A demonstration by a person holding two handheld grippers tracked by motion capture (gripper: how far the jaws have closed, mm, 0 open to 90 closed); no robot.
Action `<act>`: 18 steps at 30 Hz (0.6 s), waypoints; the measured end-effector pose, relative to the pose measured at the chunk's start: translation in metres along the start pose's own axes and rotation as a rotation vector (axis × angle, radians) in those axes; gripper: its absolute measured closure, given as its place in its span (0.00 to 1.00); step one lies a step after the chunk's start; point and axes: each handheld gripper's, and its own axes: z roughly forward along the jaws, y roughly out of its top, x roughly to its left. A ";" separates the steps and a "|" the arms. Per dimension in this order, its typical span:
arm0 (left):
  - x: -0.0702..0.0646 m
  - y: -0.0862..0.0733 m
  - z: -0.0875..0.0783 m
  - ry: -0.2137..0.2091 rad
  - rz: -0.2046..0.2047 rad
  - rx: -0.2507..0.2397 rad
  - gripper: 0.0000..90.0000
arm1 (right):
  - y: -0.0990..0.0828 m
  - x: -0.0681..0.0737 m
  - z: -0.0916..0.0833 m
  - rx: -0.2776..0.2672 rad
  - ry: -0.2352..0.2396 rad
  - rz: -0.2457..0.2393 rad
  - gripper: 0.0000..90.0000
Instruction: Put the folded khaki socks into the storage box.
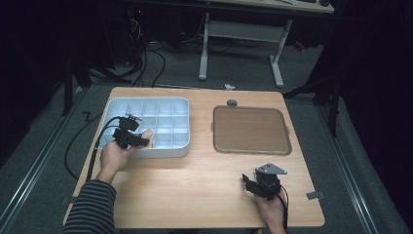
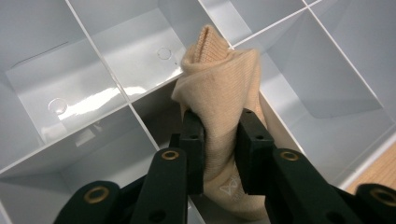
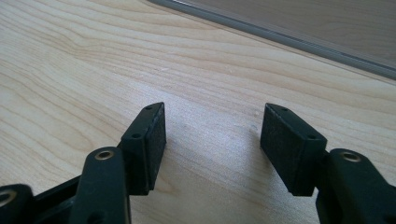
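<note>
left gripper [image 2: 219, 149] clamped on rolled beige sock [image 2: 224, 88] above white divided tray [image 1: 165, 109] left of frame, right gripper [image 3: 212, 140] spread wide over wooden table [image 3: 70, 70], lower right

Dim surroundings, glare in tray [image 2: 93, 100]

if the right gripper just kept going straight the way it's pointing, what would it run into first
Probably the brown tray. The right gripper, jaws open with nothing between them, points low across the bare wooden table toward the tray's grey rim. If it is angled down enough, the tabletop would come first; depth is hard to judge.
</note>
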 end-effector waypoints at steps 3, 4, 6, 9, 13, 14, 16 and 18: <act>0.000 -0.001 -0.002 -0.007 -0.006 -0.006 0.76 | 0.000 0.000 0.000 0.000 0.000 0.000 0.45; 0.000 -0.001 -0.003 -0.006 -0.009 -0.010 0.74 | 0.000 0.000 0.000 0.000 0.000 0.000 0.45; 0.000 -0.001 -0.005 -0.007 -0.010 -0.021 0.70 | 0.000 0.000 0.000 0.000 0.000 0.000 0.45; 0.000 -0.001 -0.010 -0.008 -0.024 -0.054 0.67 | 0.000 0.000 0.000 0.000 0.000 0.000 0.45; -0.001 0.001 -0.016 0.002 -0.037 -0.099 0.66 | 0.000 0.000 0.000 0.000 0.000 -0.001 0.45; -0.001 0.001 -0.017 0.005 -0.040 -0.112 0.66 | 0.000 0.000 0.000 0.000 0.000 0.000 0.45; -0.002 0.003 -0.018 0.025 -0.043 -0.128 0.67 | 0.000 0.000 0.000 0.000 0.000 0.000 0.45; -0.003 0.004 -0.018 0.043 -0.041 -0.137 0.70 | 0.000 0.000 0.000 0.000 0.000 -0.001 0.45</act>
